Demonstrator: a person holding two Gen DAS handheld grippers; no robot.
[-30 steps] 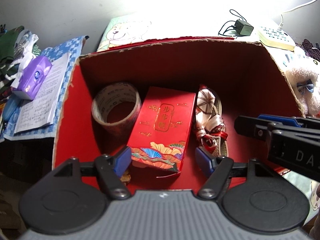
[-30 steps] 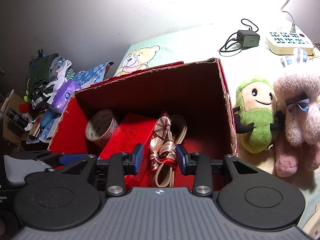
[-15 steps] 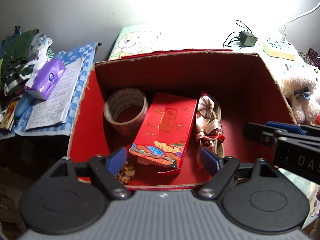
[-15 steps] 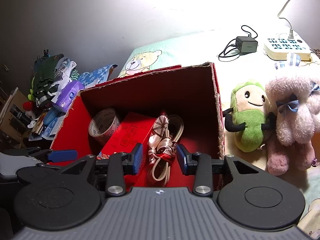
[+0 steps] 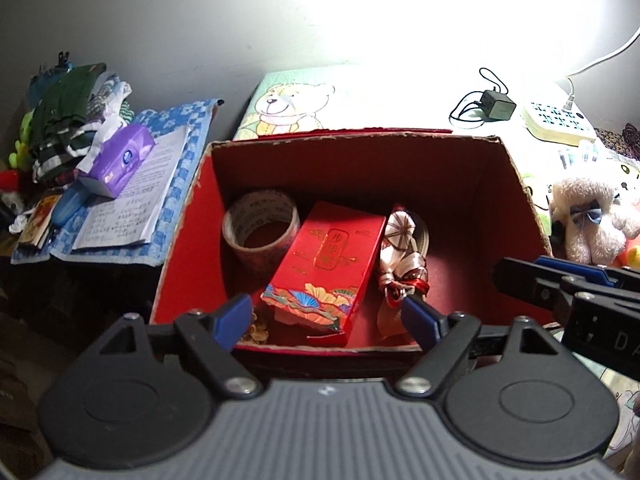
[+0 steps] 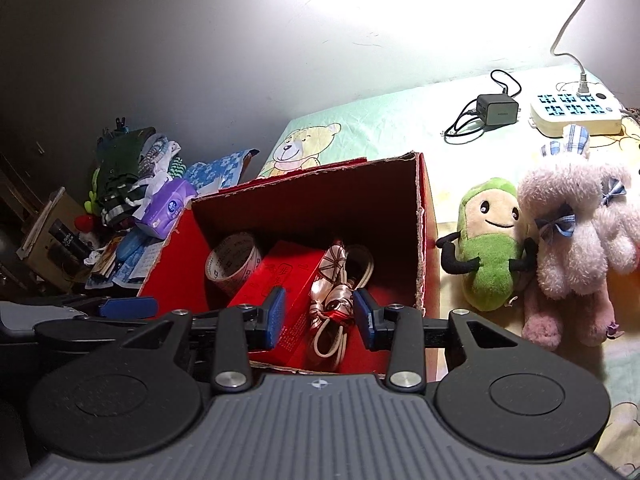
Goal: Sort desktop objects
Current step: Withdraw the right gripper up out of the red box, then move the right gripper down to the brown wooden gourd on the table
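My left gripper [image 5: 328,316] hangs over the near edge of the red box [image 5: 352,164], fingers spread wide and holding nothing; my right gripper [image 6: 318,316] sits beside it, fingers parted more narrowly, also bare. Inside the box lie a tape roll [image 5: 260,226], a red packet [image 5: 324,268] leaning against it, and a ribbon bundle [image 5: 402,260] — side by side; a green plush [image 6: 490,240] and a pink plush [image 6: 572,248] stand outside, touching each other.

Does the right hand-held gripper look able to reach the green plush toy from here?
Probably yes: the right hand-held gripper is open and empty, and the green plush toy sits outside the red box, nothing covering it.
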